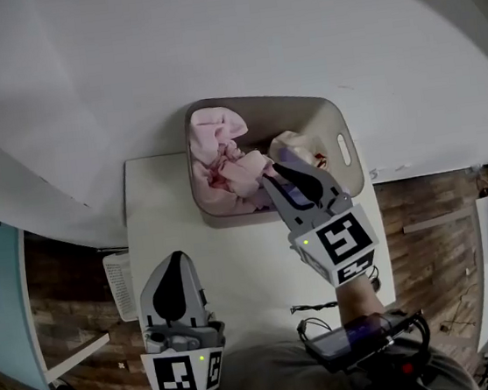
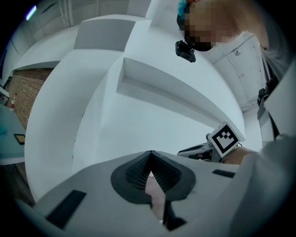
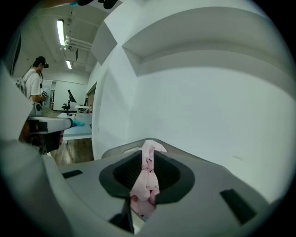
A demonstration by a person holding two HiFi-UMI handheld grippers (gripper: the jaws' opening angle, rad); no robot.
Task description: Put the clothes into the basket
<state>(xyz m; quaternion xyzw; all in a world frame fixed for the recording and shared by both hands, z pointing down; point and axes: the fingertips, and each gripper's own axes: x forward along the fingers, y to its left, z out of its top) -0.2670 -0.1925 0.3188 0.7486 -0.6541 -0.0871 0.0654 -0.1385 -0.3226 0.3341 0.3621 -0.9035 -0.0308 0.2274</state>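
Pale pink fabric garment [image 3: 145, 183] pinched in right gripper [image 3: 147, 155] over grey plastic basket [image 1: 326, 109]; left gripper [image 2: 150, 155] closed, empty. Risk: cloth snagged at release, dragged back out over near rim.

Legible text, numbers and brands: none are found. Signs: black-and-white square marker patterns are carried on the white cube [image 1: 185, 373] of the left gripper [image 1: 178, 258] and on the matching cube [image 1: 343, 244] of the right gripper [image 1: 270, 173]; no letters are formed.
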